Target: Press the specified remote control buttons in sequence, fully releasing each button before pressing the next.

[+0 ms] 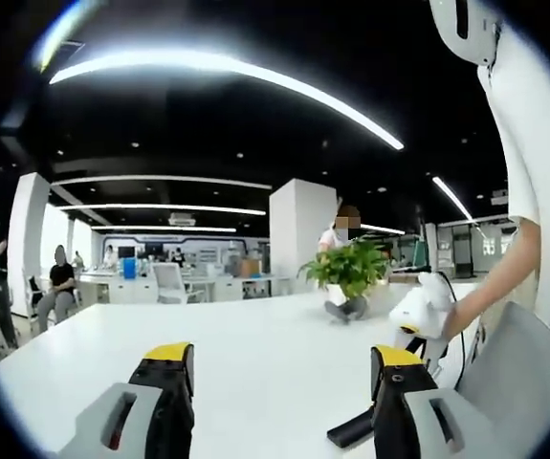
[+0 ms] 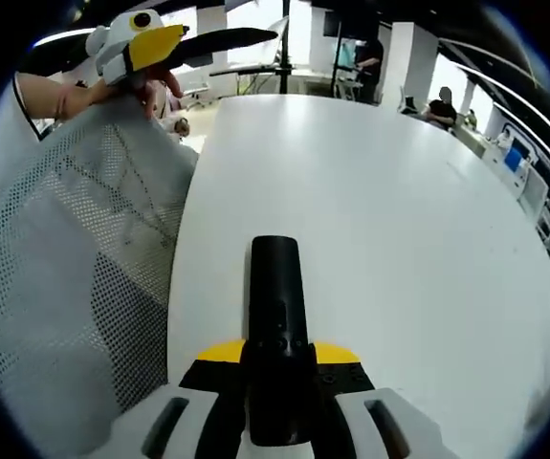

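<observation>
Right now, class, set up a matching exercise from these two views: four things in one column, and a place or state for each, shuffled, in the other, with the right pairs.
Things:
1. remote
2. plant
3. left gripper
4. chair

Places or states:
A. stands far down the white table
B. open, jaws apart above the table
C. mesh-backed, beside the table edge
D. black, clamped between the right gripper's jaws

Pairs: 1-D, 2-A, 3-B, 4-C
</observation>
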`<state>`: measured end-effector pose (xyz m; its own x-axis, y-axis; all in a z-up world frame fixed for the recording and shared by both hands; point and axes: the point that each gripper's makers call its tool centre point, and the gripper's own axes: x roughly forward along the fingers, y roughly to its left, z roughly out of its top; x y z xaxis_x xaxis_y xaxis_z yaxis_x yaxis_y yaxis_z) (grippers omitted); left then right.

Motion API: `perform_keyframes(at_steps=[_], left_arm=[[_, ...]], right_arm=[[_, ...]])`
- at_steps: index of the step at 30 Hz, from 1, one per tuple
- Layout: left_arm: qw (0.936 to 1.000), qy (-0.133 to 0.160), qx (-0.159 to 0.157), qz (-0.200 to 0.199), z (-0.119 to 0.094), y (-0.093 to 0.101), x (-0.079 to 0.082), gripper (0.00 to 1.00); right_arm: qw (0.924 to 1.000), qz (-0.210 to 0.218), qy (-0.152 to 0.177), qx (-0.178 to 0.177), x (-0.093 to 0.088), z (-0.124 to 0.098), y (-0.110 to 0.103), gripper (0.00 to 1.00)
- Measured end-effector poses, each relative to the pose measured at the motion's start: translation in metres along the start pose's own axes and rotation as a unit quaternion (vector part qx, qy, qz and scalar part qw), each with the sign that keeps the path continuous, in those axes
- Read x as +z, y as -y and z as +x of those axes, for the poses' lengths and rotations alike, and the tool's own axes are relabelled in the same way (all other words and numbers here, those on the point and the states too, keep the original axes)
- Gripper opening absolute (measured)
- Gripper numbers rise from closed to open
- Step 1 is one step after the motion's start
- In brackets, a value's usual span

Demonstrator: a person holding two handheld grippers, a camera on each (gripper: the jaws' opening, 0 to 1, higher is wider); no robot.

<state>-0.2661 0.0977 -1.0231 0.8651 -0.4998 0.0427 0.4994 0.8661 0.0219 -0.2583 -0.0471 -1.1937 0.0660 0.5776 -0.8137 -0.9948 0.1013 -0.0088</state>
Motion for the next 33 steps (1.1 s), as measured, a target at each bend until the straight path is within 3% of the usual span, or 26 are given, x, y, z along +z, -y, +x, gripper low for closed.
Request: perform_keyframes(at_steps=[17, 33], left_arm=[[0.9988, -0.047, 0.001, -0.015, -0.001, -0.002, -0.016, 0.70], [0.9953, -0.086, 0.006, -0.044, -0.002, -0.004, -0.029, 0.71]], right_arm=[[1.0000, -0.006, -0.006, 0.001, 0.005, 0.005, 0.039, 0.21], [0.9996, -0.011, -0.027, 0.004, 0.003, 0.006, 0.078, 0.21]])
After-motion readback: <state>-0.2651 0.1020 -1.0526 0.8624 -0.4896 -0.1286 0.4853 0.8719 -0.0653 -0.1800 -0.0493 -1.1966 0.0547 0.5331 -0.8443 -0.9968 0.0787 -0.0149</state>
